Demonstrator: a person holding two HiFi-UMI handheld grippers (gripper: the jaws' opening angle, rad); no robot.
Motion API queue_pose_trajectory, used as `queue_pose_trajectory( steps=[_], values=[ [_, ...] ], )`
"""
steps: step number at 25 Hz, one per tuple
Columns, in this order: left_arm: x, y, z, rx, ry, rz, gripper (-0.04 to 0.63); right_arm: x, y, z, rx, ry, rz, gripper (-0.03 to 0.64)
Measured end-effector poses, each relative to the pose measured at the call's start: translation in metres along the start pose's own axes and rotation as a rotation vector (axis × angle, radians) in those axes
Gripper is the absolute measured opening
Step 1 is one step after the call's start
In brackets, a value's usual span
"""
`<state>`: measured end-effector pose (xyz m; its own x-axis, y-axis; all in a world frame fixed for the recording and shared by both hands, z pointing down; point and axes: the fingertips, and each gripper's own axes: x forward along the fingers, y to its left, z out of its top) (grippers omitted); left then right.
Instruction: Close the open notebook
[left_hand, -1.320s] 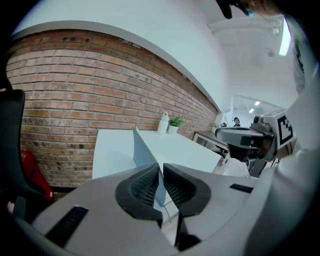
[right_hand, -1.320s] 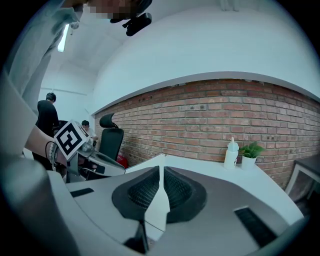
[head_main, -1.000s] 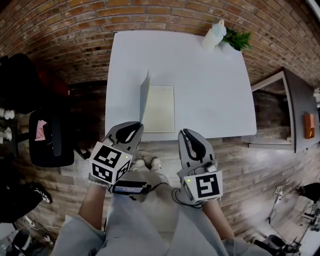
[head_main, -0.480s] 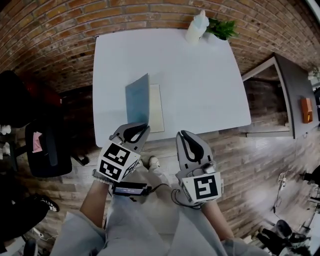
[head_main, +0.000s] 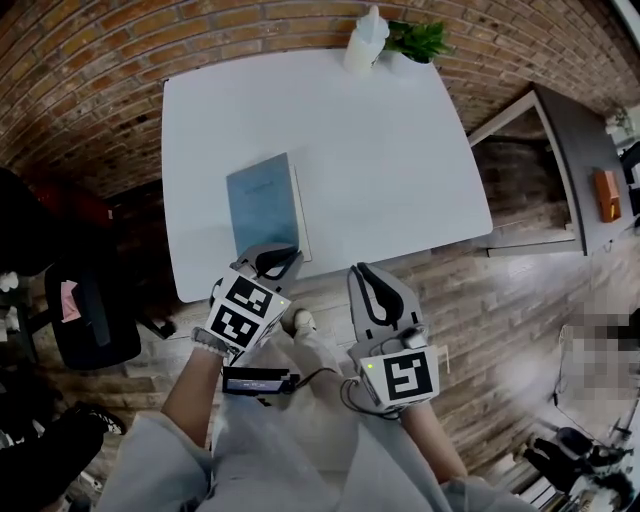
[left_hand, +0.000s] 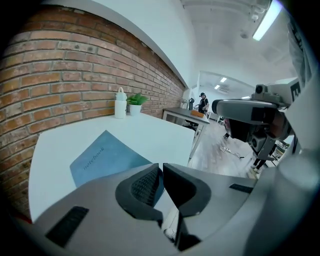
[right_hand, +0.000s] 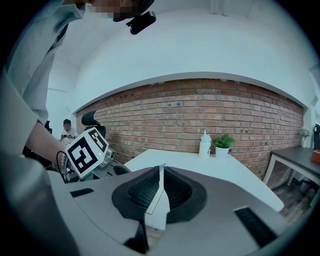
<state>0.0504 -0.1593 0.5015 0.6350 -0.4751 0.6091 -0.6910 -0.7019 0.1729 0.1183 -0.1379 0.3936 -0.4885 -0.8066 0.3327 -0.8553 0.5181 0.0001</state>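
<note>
Left tongs (head_main: 278, 253), right tongs (head_main: 363, 272) closed, empty; blue notebook (head_main: 262, 205) shut flat on table (head_main: 400, 150).

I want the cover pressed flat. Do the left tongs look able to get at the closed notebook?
Probably yes: the left tongs hover at the notebook's near edge, with nothing between them.

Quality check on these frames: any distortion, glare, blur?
Head view: heavy fisheye, the table edges bow, and the notebook is sharp. Left gripper view: black vignetted corners, and the ceiling light is blown out. Right gripper view: the brick wall bends into an arch, with even light and no glare.
</note>
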Motion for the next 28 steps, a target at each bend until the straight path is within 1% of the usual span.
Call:
queue_pose_trajectory(
  steps=[2, 6, 10, 14, 17, 20, 23, 28],
  values=[
    [0.009, -0.001, -0.004, 0.012, 0.026, -0.009, 0.040, -0.001, -0.003, -0.001, 0.005, -0.007, 0.000, 0.055],
    [0.028, -0.001, -0.012, 0.042, 0.077, -0.018, 0.041, -0.002, -0.009, -0.007, 0.007, 0.027, -0.019, 0.055],
    [0.047, -0.004, -0.023, 0.069, 0.129, -0.031, 0.041, -0.004, -0.014, -0.011, 0.015, 0.034, -0.033, 0.055],
    [0.062, -0.004, -0.032, 0.074, 0.173, -0.036, 0.041, -0.005, -0.020, -0.017, 0.022, 0.039, -0.040, 0.055],
    [0.071, -0.004, -0.037, 0.084, 0.182, -0.044, 0.041, -0.006, -0.023, -0.020, 0.028, 0.033, -0.053, 0.055],
    [0.075, -0.005, -0.041, 0.091, 0.204, -0.053, 0.044, -0.008, -0.023, -0.026, 0.036, 0.052, -0.057, 0.055],
    [0.077, -0.005, -0.042, 0.099, 0.219, -0.049, 0.048, -0.006, -0.022, -0.020, 0.042, 0.009, -0.055, 0.055],
    [0.076, -0.008, -0.045, 0.119, 0.218, -0.055, 0.057, -0.005, -0.017, -0.020, 0.045, -0.011, -0.060, 0.055]
  ],
)
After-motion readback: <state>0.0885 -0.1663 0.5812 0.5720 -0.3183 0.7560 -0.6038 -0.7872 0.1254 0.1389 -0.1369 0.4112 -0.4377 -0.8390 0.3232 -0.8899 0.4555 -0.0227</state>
